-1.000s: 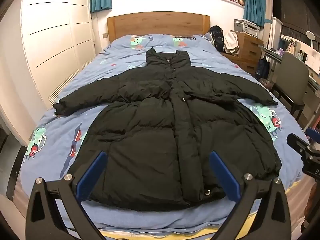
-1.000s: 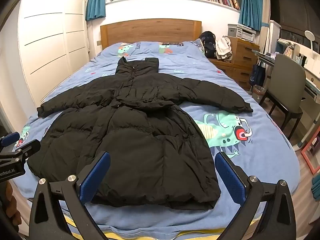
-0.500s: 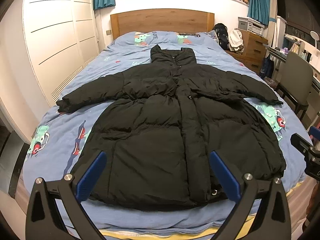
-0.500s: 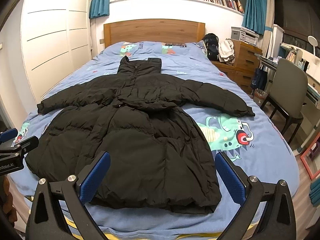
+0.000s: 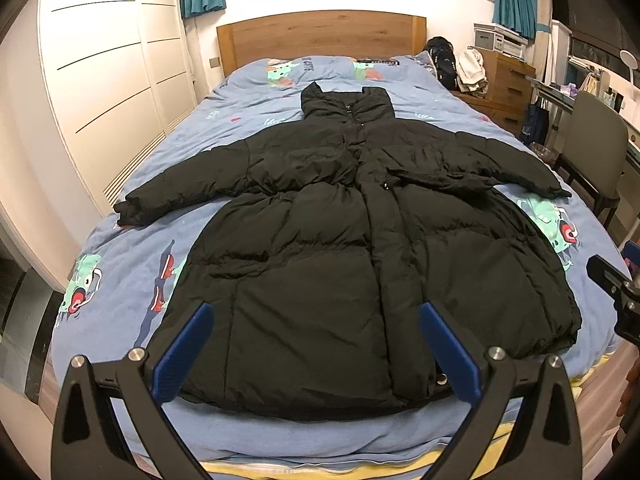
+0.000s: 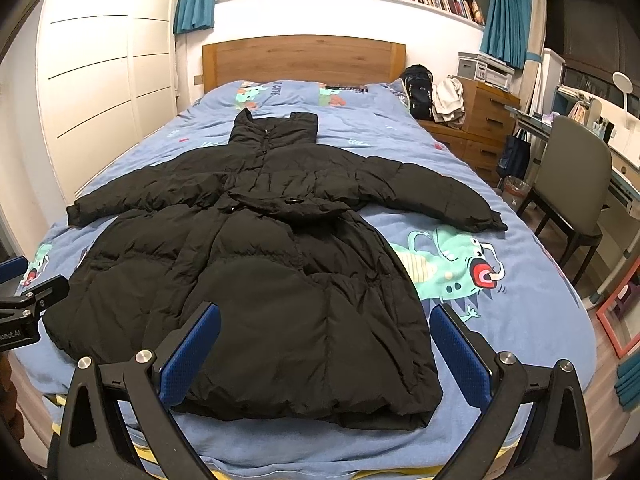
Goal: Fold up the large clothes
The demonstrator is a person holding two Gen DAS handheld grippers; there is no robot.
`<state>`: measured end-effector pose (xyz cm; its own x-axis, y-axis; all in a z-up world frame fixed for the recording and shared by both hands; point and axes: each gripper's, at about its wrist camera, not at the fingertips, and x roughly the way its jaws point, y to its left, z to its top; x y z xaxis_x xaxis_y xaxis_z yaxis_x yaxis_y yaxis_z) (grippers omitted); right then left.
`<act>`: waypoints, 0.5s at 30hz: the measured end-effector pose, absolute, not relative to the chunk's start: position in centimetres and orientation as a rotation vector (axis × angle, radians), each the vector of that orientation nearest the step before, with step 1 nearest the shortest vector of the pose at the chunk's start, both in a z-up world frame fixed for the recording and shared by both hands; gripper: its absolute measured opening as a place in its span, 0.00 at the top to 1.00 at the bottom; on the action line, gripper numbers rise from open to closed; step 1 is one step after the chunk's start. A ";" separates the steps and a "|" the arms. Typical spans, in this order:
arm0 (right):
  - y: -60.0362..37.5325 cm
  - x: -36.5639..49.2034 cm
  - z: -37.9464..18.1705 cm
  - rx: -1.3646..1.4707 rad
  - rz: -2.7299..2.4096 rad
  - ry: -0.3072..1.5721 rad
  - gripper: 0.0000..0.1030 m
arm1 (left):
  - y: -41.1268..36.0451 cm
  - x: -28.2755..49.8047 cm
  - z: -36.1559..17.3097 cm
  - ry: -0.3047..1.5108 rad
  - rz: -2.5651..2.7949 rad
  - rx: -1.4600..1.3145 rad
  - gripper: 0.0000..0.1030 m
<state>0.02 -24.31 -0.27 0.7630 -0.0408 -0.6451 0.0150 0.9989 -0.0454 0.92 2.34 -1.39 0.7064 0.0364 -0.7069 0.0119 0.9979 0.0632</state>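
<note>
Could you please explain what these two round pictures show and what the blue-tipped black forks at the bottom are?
No robot here: a person holds one two-finger tool in each hand, each carrying a fisheye camera looking along its fingers. One picture comes from the left tool, the other from the right tool; the forks are their blue-padded fingers. Both are open and hold nothing. On the bed a black coat lies flat, sleeves spread, collar toward the headboard. Each tool also shows at the edge of the other's picture. The coat is not yet folded.
</note>
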 end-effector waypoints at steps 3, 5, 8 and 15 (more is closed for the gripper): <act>-24.2 0.0 -0.2 -0.038 -0.032 0.691 0.01 | 2.7 1.0 -1.5 0.790 0.015 0.053 0.00; -24.2 0.0 -0.2 -0.038 -0.031 0.685 0.01 | 3.0 1.1 -1.5 0.796 0.016 0.046 0.00; -24.2 0.1 -0.3 -0.031 -0.030 0.683 0.01 | 3.2 1.3 -1.5 0.802 0.015 0.037 0.00; -24.3 0.5 -0.5 -0.021 -0.020 0.688 0.01 | 3.4 1.6 -1.7 0.796 0.033 0.055 0.00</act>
<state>0.49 -24.30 -0.50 0.7726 -0.0258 -0.6343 0.0117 0.9996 -0.0264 1.64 3.40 -1.70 0.6989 0.0498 -0.7135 -0.0086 0.9981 0.0612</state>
